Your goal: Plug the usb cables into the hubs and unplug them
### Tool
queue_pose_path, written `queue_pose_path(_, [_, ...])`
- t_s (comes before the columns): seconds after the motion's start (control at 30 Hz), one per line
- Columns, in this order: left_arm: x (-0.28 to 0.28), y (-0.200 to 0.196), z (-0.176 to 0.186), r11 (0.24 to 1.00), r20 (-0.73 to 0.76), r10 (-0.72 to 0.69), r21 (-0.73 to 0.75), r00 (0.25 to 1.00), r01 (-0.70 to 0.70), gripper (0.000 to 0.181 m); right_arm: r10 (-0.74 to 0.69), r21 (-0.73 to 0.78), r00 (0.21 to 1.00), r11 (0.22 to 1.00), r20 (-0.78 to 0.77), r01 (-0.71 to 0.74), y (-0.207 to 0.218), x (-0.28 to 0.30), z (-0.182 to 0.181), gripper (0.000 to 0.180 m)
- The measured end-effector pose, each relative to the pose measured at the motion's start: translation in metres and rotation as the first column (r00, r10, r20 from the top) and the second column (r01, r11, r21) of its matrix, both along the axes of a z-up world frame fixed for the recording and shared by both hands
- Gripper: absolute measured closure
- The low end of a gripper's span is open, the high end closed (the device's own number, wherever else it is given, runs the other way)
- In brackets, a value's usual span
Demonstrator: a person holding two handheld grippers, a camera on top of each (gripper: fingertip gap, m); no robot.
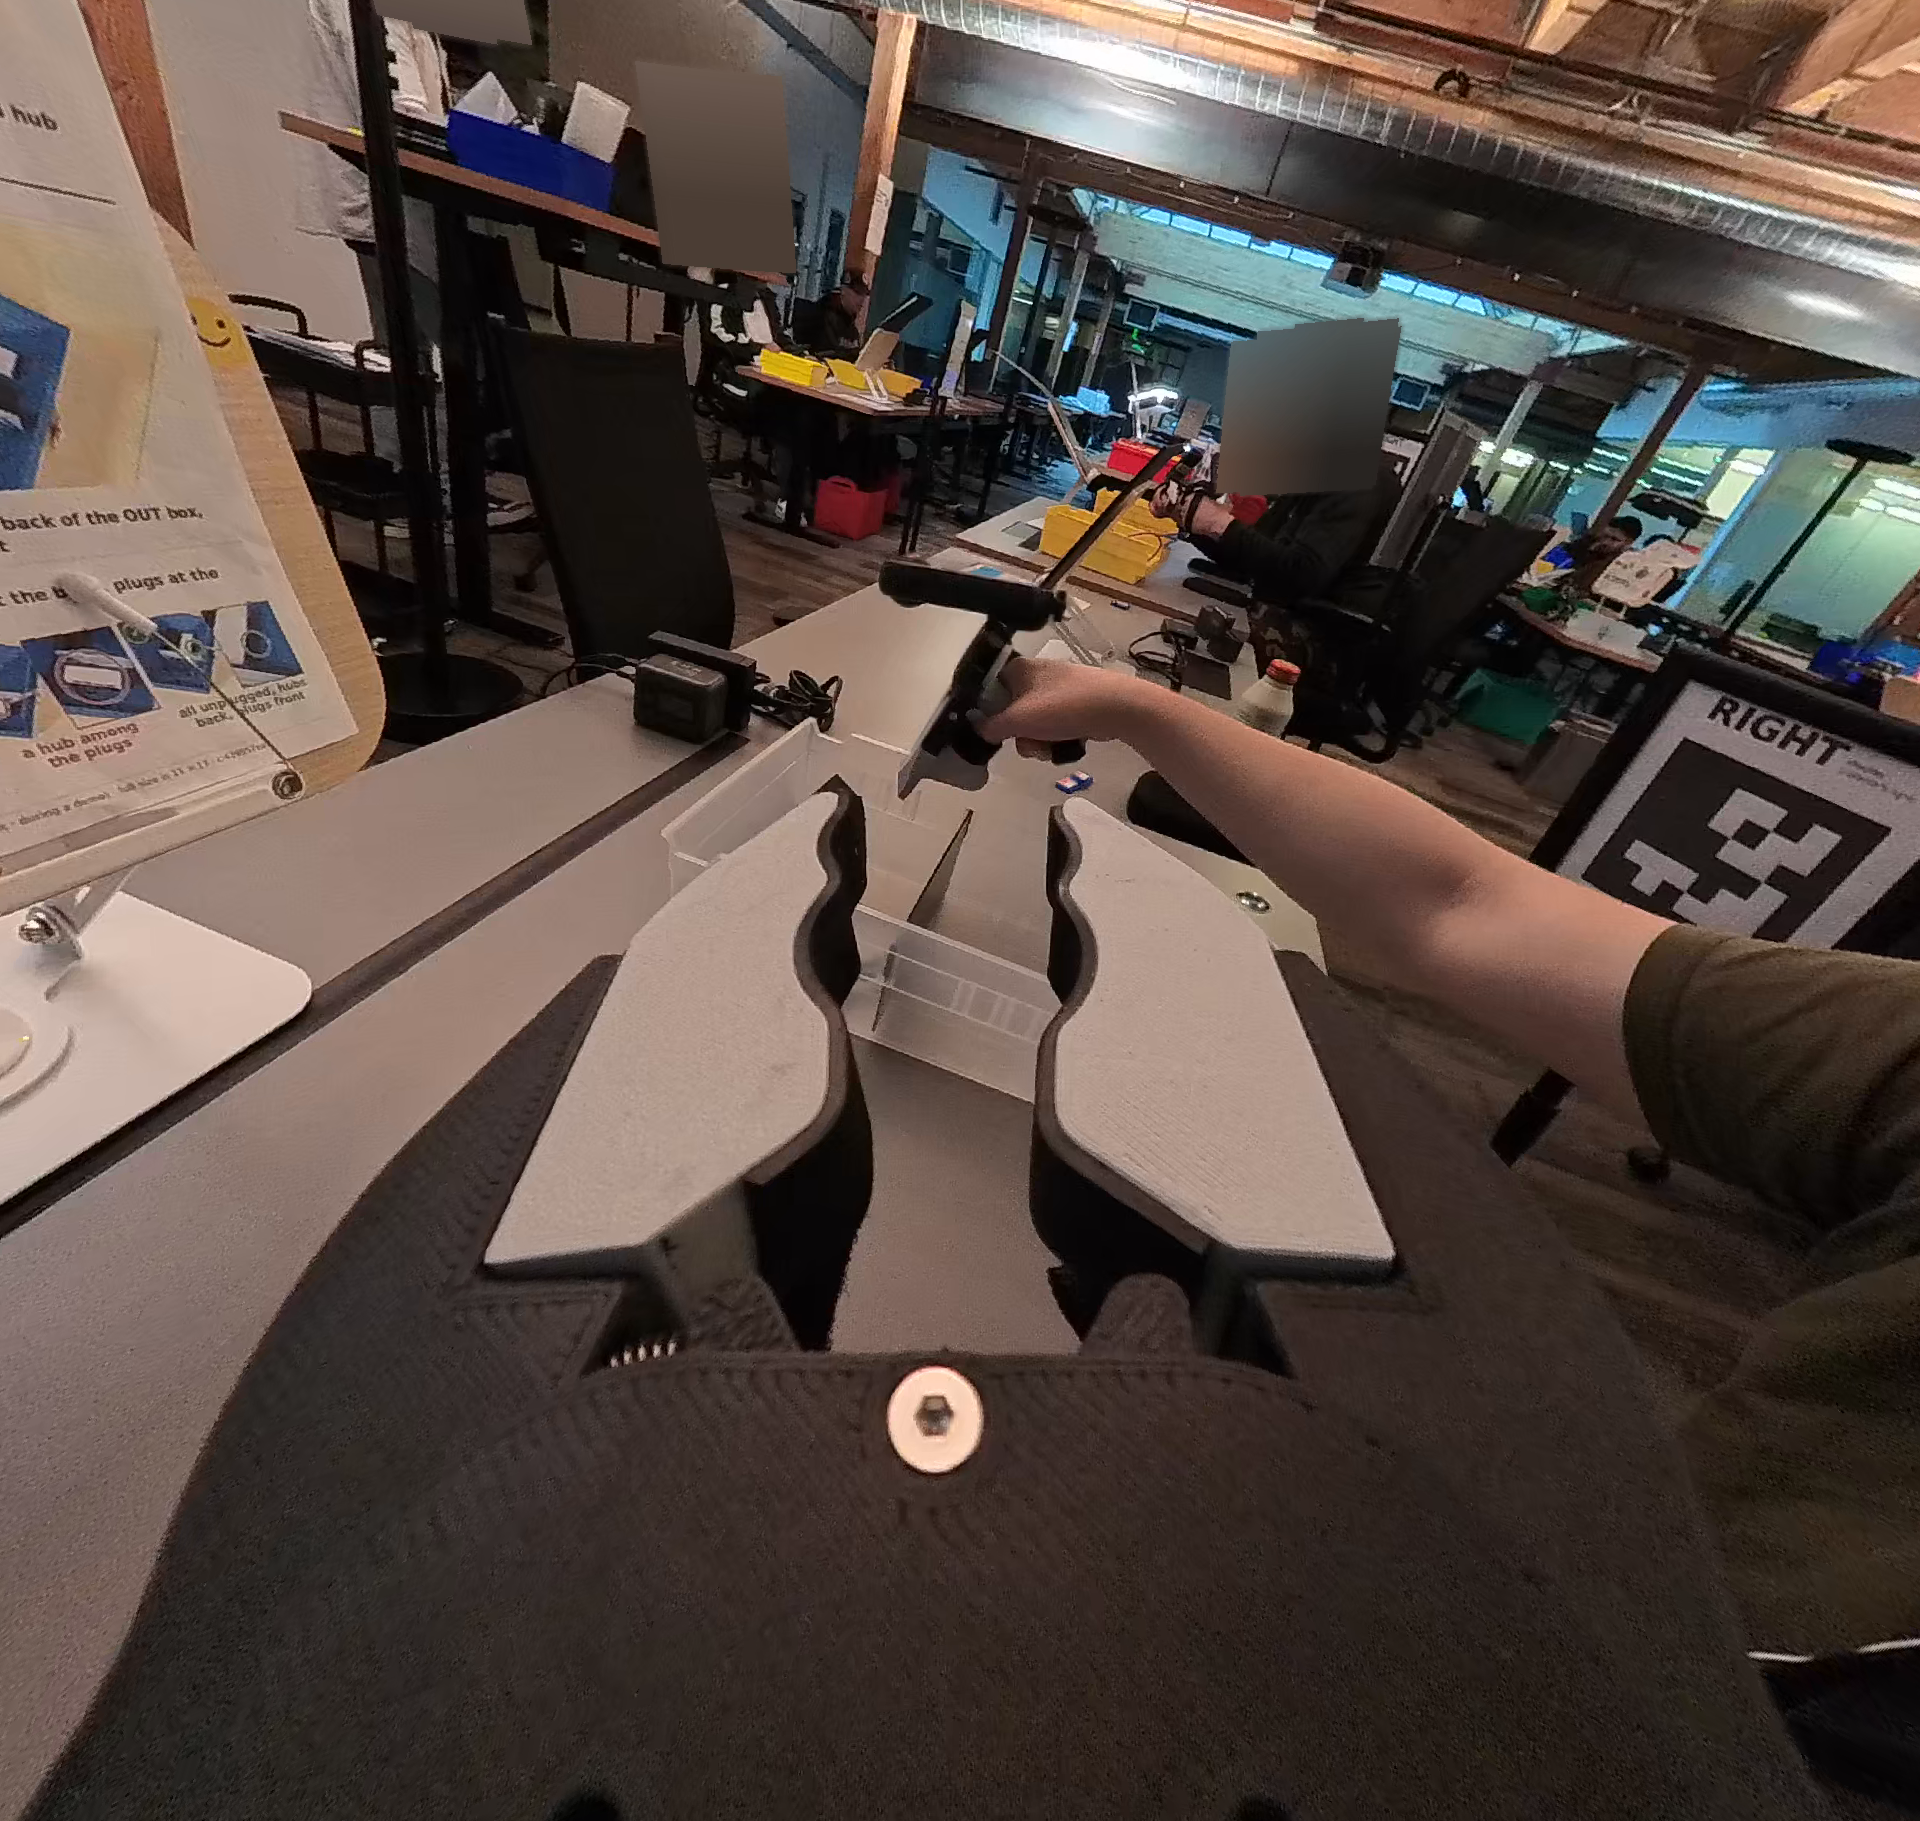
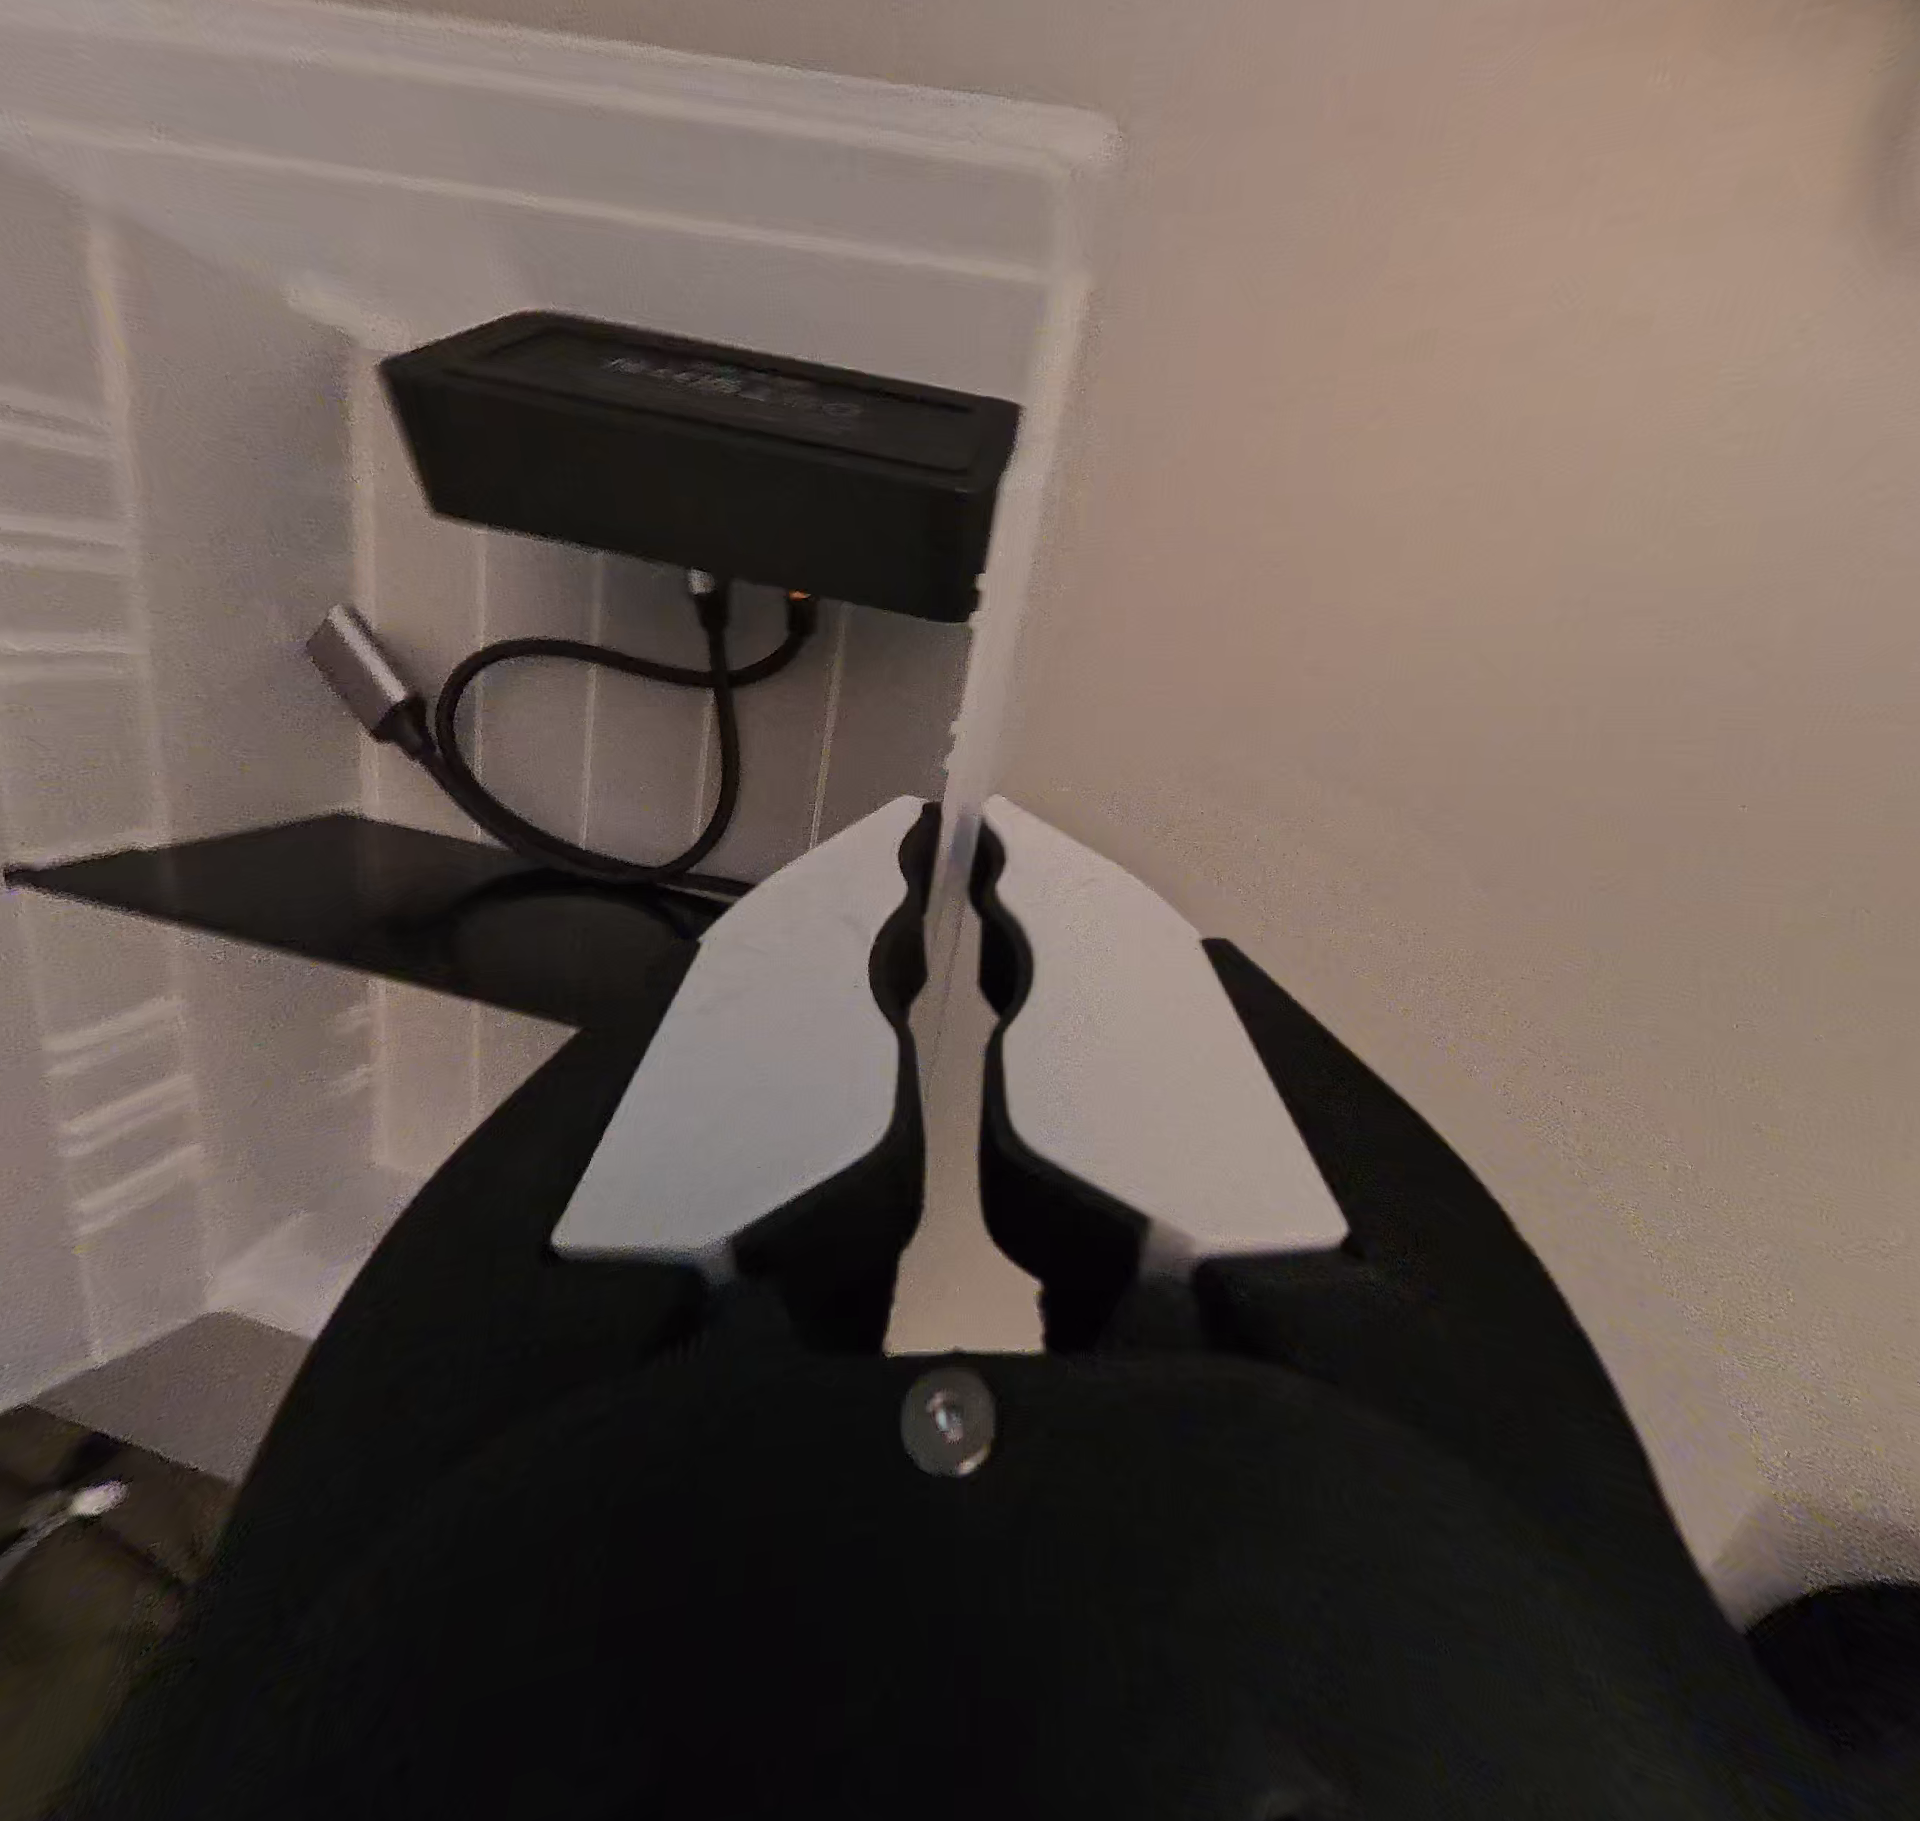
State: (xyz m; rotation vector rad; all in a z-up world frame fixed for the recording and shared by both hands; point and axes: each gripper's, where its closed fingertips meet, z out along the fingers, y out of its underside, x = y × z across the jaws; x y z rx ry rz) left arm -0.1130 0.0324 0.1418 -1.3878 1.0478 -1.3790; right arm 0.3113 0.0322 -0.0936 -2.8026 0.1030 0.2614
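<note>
In the left wrist view my left gripper (image 1: 951, 898) fills the lower half of the frame, its jaws spread apart with nothing between them. Past the tips, at the centre, a clear plastic bin (image 1: 940, 982) sits on the grey counter (image 1: 436, 898), split by a dark divider (image 1: 940, 893). Above the bin my right hand (image 1: 1023, 706) holds the right gripper (image 1: 925, 769) pointed down into it. A black power adapter (image 1: 681, 696) lies on the counter just behind the bin, left of centre. At the left edge stands a printed instruction sheet (image 1: 135, 524) carrying text and photos, and at the right edge a black-and-white marker sign (image 1: 1745, 826) with a printed word above its pattern.

In the right wrist view my right gripper (image 2: 951, 826) has its jaws drawn nearly together around the bin's thin clear wall (image 2: 971, 711), which runs up between the tips; whether they truly pinch it I cannot tell. Left of centre, inside the bin, lies a black hub (image 2: 707, 462) with blurred lettering on its top. A braided black usb cable (image 2: 582, 743) is plugged into its near side and loops down, its grey plug (image 2: 369, 665) lying free at the left. The dark divider (image 2: 343, 888) crosses the lower left.
</note>
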Motion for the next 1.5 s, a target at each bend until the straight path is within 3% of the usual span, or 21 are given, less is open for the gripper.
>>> queue_pose_path(0.23, [-0.005,0.001,0.002,1.0,0.008,0.01,0.001,1.0,-0.01,0.15,-0.188,-0.064,0.979,0.979,0.08,0.194,-0.009,0.041,-0.001,0.176])
queue_pose_path(0.33, [-0.007,0.001,0.004,1.0,0.018,0.014,0.004,1.0,-0.014,0.15,-0.221,-0.038,0.975,0.975,0.007,0.221,-0.012,0.046,-0.001,0.175])
queue_pose_path(0.5, [-0.015,0.005,0.006,0.999,0.009,0.05,0.011,0.999,-0.05,0.15,-0.186,0.002,0.982,0.983,0.042,0.186,-0.011,0.049,-0.001,0.176])
queue_pose_path(0.6, [-0.043,0.017,0.008,0.974,-0.046,0.222,0.058,0.974,-0.219,0.148,-0.139,0.063,0.981,0.989,0.136,0.131,-0.009,0.053,0.006,0.172])
queue_pose_path(0.7, [-0.099,0.027,0.015,0.868,-0.098,0.487,0.161,0.868,-0.469,0.144,-0.182,0.249,0.943,0.962,0.277,0.113,-0.004,0.062,0.049,0.159])
queue_pose_path(0.77, [-0.14,0.028,0.016,0.77,-0.127,0.632,0.215,0.765,-0.6,0.139,-0.273,0.463,0.891,0.882,0.362,0.083,-0.003,0.061,0.102,0.154])
queue_pose_path(0.83, [-0.171,0.026,0.011,0.696,-0.162,0.715,0.262,0.68,-0.669,0.136,-0.304,0.672,0.889,0.741,0.342,-0.005,-0.007,0.031,0.16,0.148])
queue_pose_path(0.9, [-0.191,0.025,0.005,0.654,-0.186,0.755,0.286,0.629,-0.7,0.134,-0.258,0.832,0.926,0.546,0.274,-0.095,-0.017,-0.017,0.212,0.143])
queue_pose_path(0.97, [-0.197,0.026,0.005,0.647,-0.176,0.761,0.286,0.625,-0.707,0.133,-0.127,0.933,0.971,0.327,0.201,-0.15,-0.03,-0.074,0.252,0.143])
queue_pose_path(1.0, [-0.193,0.026,0.009,0.664,-0.159,0.744,0.278,0.649,-0.694,0.133,-0.05,0.96,0.986,0.242,0.158,-0.142,-0.037,-0.1,0.266,0.143])
queue_pose_path(1.07, [-0.173,0.025,0.022,0.721,-0.097,0.672,0.311,0.734,-0.619,0.139,0.129,0.98,0.987,0.158,0.1,-0.12,-0.045,-0.145,0.278,0.14])
queue_pose_path(1.17, [-0.145,0.038,0.023,0.768,-0.079,0.545,0.447,0.834,-0.459,0.142,0.309,0.978,0.947,0.147,0.094,-0.145,-0.044,-0.187,0.279,0.133])
queue_pose_path(1.27, [-0.14,0.082,-0.014,0.783,-0.252,0.495,0.543,0.832,-0.302,0.132,0.348,0.972,0.928,0.138,0.135,-0.193,-0.031,-0.202,0.269,0.134])
queue_pose_path(1.37, [-0.148,0.121,-0.081,0.831,-0.542,0.421,0.552,0.727,-0.069,0.131,0.338,0.957,0.929,0.189,0.149,-0.222,-0.019,-0.2,0.254,0.134])
queue_pose_path(1.5, [-0.171,0.161,-0.158,0.821,-0.801,0.401,0.53,0.444,0.214,0.126,0.279,0.926,0.935,0.24,0.221,-0.291,-0.009,-0.192,0.236,0.135])
